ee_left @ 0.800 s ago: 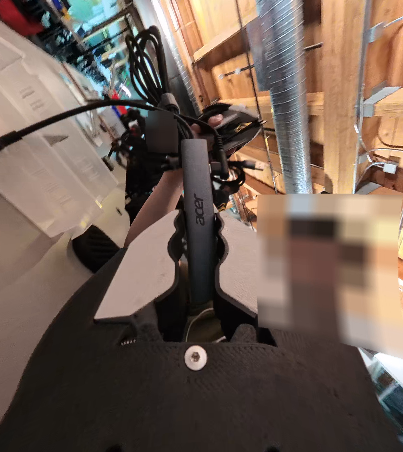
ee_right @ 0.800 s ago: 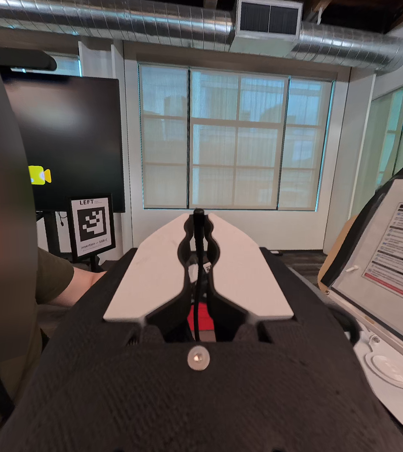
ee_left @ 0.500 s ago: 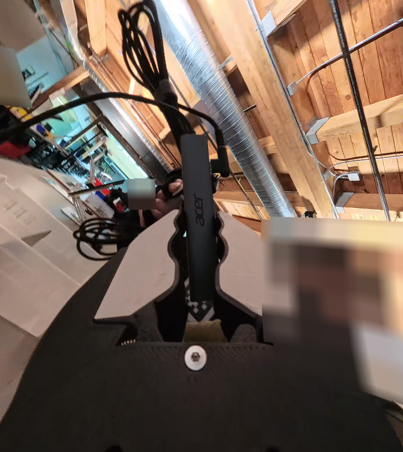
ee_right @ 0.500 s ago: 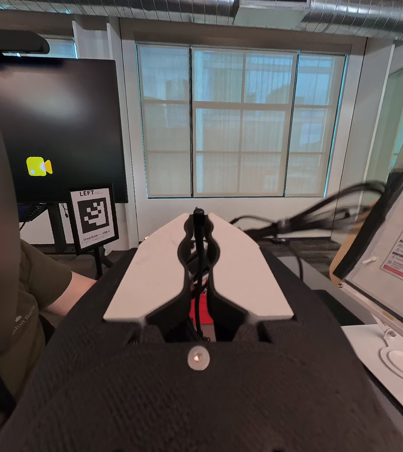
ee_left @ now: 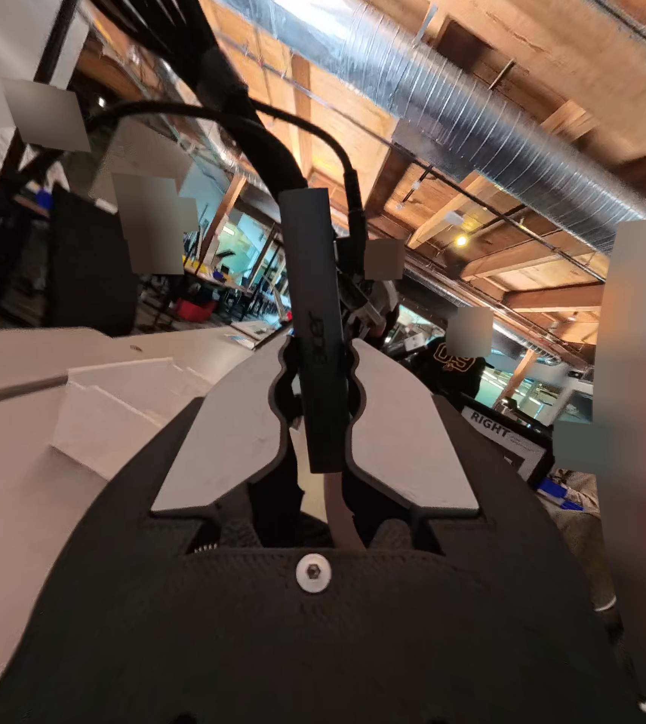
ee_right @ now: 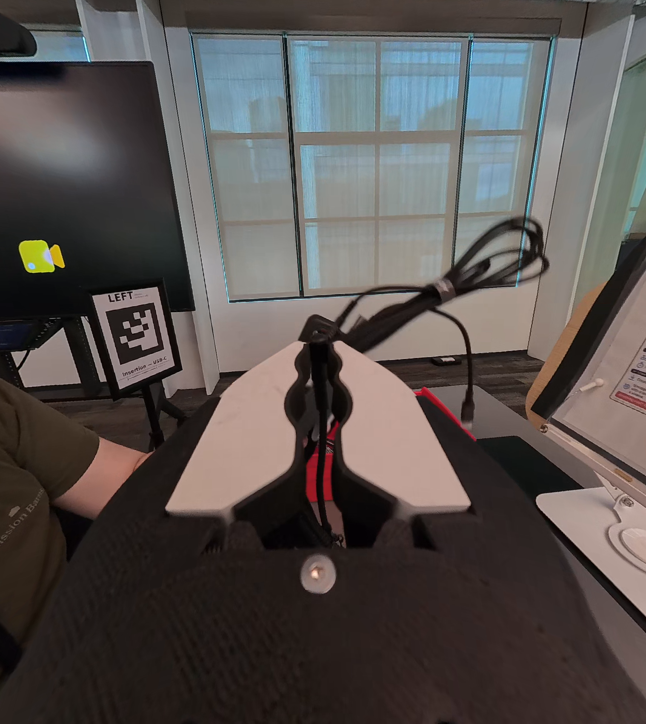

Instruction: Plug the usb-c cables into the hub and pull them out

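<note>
in the left wrist view the left gripper (ee_left: pixel 318 352) is clamped on the hub (ee_left: pixel 313 313), a long dark grey bar that runs up between the two white fingers (ee_left: pixel 235 431) and sticks out well past their tips, tilted slightly to the left at its far end. a thick black cord leaves the hub's far end and joins a blurred bundle of black cables (ee_left: pixel 211 66) above and to the left of the gripper. just right of the hub's upper part a black plug (ee_left: pixel 356 219) stands against its side, and its thin cable arches up and over to the left; whether the plug is fully seated cannot be told. beyond the fingers, to the left, lies a white tabletop (ee_left: pixel 39 391), and above is a wooden ceiling with a silver duct (ee_left: pixel 470 109). in the right wrist view the right gripper (ee_right: pixel 318 346) is pinched on a thin black usb-c cable (ee_right: pixel 319 391), which runs straight along the narrow slot between the white fingers, its end reaching the tips. just past the tips sits the dark end of the hub (ee_right: pixel 315 327), close to the cable end; contact cannot be told. from there a tied bundle of black cables (ee_right: pixel 470 274) stretches up to the right, blurred, and one loose cable (ee_right: pixel 466 372) droops down to the right of the gripper with its plug hanging free. a red object (ee_right: pixel 443 407) shows beneath the fingers.
</note>
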`<act>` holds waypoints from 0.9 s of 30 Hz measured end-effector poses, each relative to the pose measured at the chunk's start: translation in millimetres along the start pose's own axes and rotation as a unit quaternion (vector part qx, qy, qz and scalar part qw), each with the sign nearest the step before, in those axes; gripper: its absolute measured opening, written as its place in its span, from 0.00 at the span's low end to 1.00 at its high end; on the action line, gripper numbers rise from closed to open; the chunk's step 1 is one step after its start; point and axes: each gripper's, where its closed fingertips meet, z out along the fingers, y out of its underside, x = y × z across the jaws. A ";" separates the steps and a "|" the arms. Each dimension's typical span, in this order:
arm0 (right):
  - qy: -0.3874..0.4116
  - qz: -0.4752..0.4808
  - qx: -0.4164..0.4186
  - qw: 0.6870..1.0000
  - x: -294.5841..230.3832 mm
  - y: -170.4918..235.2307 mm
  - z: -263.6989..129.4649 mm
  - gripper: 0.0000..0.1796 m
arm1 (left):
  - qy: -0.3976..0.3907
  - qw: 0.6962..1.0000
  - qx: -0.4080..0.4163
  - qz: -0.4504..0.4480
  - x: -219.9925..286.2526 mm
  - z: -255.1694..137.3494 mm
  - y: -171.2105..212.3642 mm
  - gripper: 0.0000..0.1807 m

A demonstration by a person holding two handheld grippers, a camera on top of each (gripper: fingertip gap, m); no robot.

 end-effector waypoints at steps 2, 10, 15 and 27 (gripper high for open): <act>0.001 -0.001 0.001 1.000 0.0 -0.9 -1.1 0.04 | 0.016 1.000 0.023 0.007 8.3 1.4 -7.1 0.13; 0.005 0.002 0.002 1.000 1.8 -1.2 -3.6 0.04 | 0.067 0.996 0.056 -0.036 18.9 12.4 -1.6 0.13; 0.006 0.001 0.004 1.000 2.1 -2.9 -6.5 0.04 | 0.078 0.994 0.069 -0.034 17.2 15.5 1.6 0.13; 0.012 0.001 0.010 1.000 5.5 -5.5 -12.9 0.04 | -0.041 0.996 0.026 0.078 -5.7 20.7 6.1 0.13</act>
